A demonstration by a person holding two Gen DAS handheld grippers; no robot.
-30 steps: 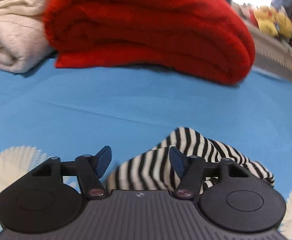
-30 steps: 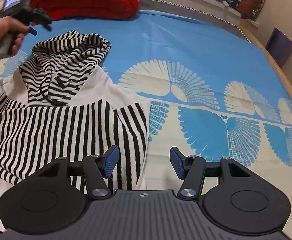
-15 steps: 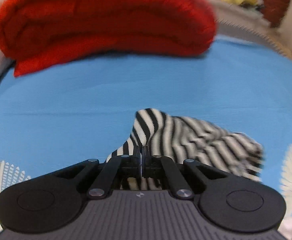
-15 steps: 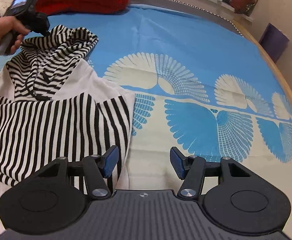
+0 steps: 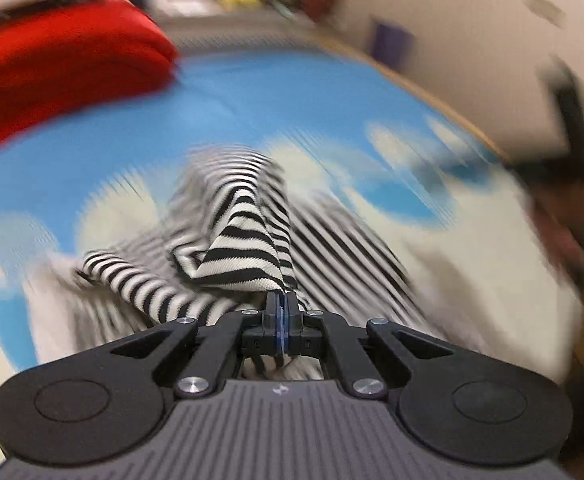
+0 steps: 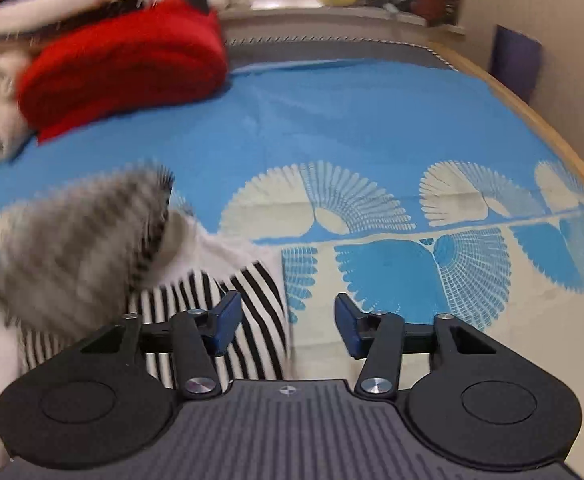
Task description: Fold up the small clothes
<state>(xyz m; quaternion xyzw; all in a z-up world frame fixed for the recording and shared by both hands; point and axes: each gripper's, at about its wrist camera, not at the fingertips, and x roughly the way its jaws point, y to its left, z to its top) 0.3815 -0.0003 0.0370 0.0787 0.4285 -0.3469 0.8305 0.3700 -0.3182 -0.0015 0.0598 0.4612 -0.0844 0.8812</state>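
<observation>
A blue patterned sheet [image 6: 372,128] carries everything. On it, nearer than the folded red blanket [image 6: 123,64], lies the striped hoodie [image 5: 247,236]. The left gripper [image 5: 281,312] pinches its hood, lifted; the right gripper [image 6: 287,322] gapes wide over the hoodie's edge.

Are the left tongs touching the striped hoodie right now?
Touching. The left wrist view shows the left tongs shut on a fold of the striped hoodie, fabric pinched between the pads.

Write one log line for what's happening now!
left tool: shut on striped hoodie | right tool: open, empty | hood: lifted
</observation>
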